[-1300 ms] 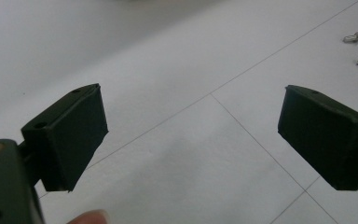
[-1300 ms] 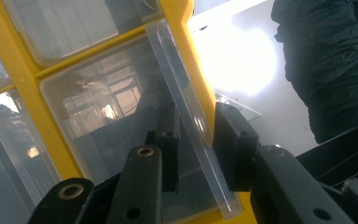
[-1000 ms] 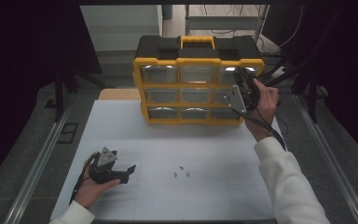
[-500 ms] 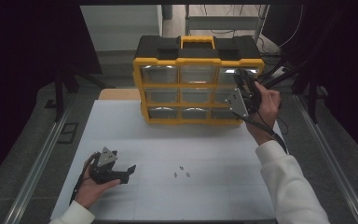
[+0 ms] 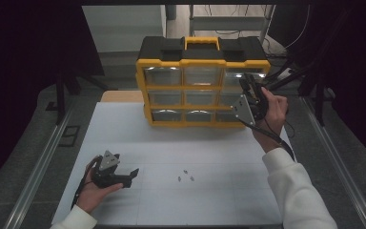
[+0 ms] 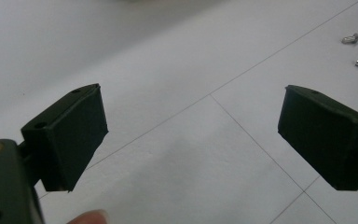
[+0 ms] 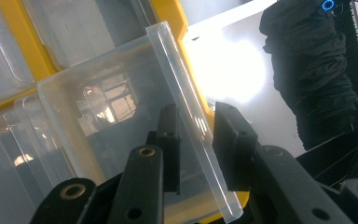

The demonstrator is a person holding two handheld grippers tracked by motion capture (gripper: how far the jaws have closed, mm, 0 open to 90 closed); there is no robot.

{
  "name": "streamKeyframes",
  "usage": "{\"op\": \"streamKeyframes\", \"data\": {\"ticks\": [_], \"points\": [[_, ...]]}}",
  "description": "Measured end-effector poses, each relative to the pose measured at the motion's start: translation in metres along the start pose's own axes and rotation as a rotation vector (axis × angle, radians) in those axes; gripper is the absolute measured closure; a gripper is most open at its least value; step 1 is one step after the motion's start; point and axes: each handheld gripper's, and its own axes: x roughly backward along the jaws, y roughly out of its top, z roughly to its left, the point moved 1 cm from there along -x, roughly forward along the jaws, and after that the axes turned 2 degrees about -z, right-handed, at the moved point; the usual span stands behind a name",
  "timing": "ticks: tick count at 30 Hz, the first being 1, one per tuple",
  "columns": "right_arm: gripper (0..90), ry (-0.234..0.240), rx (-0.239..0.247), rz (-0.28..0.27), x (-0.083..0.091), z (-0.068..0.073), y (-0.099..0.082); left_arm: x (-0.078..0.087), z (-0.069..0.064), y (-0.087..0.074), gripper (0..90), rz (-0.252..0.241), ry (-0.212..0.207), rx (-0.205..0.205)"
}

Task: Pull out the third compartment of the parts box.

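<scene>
- Right gripper (image 7: 193,140): the jaws pinch the front wall of a clear plastic drawer (image 7: 121,135), one jaw inside the wall and one outside. In the high view this gripper (image 5: 249,88) sits at the right column of the organiser, and the hand and grey plate hide the grip point.
- Clear plastic drawer: it belongs to the right column of the yellow-and-black organiser (image 5: 202,81), which stands at the far edge of the desk (image 5: 219,152). Glare and reflections on the plastic obscure its contents; its lower corner is cut off behind the jaws.
- Left gripper (image 6: 191,135): the jaws are spread wide with nothing between them; bare desk shows in the gap. In the high view it (image 5: 124,176) rests low near the near-left corner of the desk.
- Small metal parts (image 5: 186,176): they lie loose near the middle of the desk, toward the near edge, well apart from both grippers. They are too small to identify.
</scene>
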Motion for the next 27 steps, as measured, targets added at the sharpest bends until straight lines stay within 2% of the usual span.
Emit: {"op": "streamKeyframes", "data": {"ticks": [27], "points": [[72.2, -0.034, -0.004, -0.039, 0.020, 0.003, 0.002, 0.000, 0.000, 0.000, 8.4, -0.004, 0.003, 0.000]]}}
